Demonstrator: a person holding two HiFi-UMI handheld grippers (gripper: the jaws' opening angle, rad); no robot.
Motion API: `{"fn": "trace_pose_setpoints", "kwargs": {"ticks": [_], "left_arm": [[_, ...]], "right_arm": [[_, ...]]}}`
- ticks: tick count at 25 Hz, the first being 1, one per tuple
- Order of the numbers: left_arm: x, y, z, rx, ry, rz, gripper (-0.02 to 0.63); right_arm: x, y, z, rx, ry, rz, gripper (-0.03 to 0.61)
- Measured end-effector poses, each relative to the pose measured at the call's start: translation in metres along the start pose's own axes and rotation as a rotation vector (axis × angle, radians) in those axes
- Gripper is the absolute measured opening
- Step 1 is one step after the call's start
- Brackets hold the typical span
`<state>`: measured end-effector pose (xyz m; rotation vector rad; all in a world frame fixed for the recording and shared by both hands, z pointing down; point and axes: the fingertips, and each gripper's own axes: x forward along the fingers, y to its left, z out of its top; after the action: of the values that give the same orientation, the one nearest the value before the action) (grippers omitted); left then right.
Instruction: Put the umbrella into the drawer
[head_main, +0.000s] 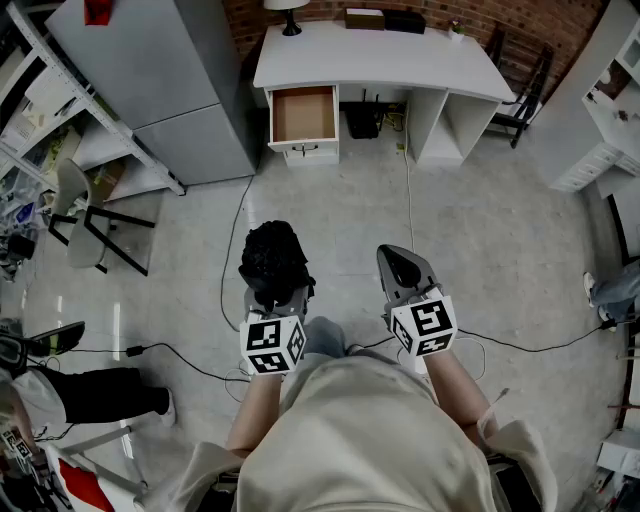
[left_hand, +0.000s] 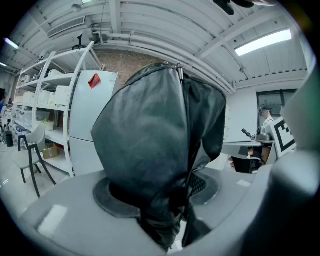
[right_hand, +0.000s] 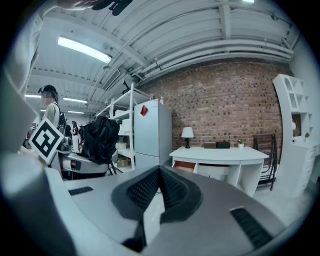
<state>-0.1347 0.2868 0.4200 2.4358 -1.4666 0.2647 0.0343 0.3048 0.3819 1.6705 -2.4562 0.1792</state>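
**Q:** Head view: which step was in hand, and where was the load?
**A:** Carry step. The umbrella (head_main: 272, 255), a folded black bundle, sat in the left gripper (head_main: 276, 292) in front of the person. It was well apart from the open drawer (head_main: 303, 113) of the white desk (head_main: 380, 60) across the floor. Both forearms were extended fwd, side by side, with the grippers pointing slightly below level. The right gripper (head_main: 398, 262) carried nothing.

**Q:** Left gripper view?
**A:** The jaws stood part-spread, with the pads pinching the umbrella's lower end. The fabric rose upright and filled most of the view. The grip looked secure, as a judgement.

**Q:** Right gripper view?
**A:** The jaws were pressed together with nothing between them. The desk and drawer lay ahead, far off, with a grey fridge (right_hand: 152, 130) to their left.

**Q:** What did the next move call for?
**A:** Judged: approach the desk, bring the left gripper over the drawer opening, lower the umbrella inside, then spread the jaws. The drawer was already open, so the right gripper was prob. not req'd.
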Motion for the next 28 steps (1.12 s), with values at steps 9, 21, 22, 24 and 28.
{"fn": "trace_pose_setpoints", "kwargs": {"ticks": [9,21,22,24,28], "left_arm": [[-0.043,-0.017,-0.004,-0.009,-0.043,0.015,0.248],[-0.052,-0.029,0.003,-0.005,-0.070,0.045,0.248],[-0.052,-0.030,0.003,-0.010,-0.071,0.045,0.247],[-0.053,-0.030,0.003,-0.018,-0.069,0.046,0.249],[-0.048,-0.026,0.005,-0.008,-0.069,0.050,0.248]], "right_arm": [[-0.040,0.014,0.001,0.012,-0.039,-0.004,0.000],[-0.054,0.006,-0.009,0.073,-0.017,0.036,0.117],[-0.053,0.006,-0.010,0.079,-0.014,0.044,0.167],[-0.051,0.007,-0.010,0.088,-0.018,0.058,0.245],[-0.044,0.007,-0.007,0.094,-0.046,0.080,0.339]]}}
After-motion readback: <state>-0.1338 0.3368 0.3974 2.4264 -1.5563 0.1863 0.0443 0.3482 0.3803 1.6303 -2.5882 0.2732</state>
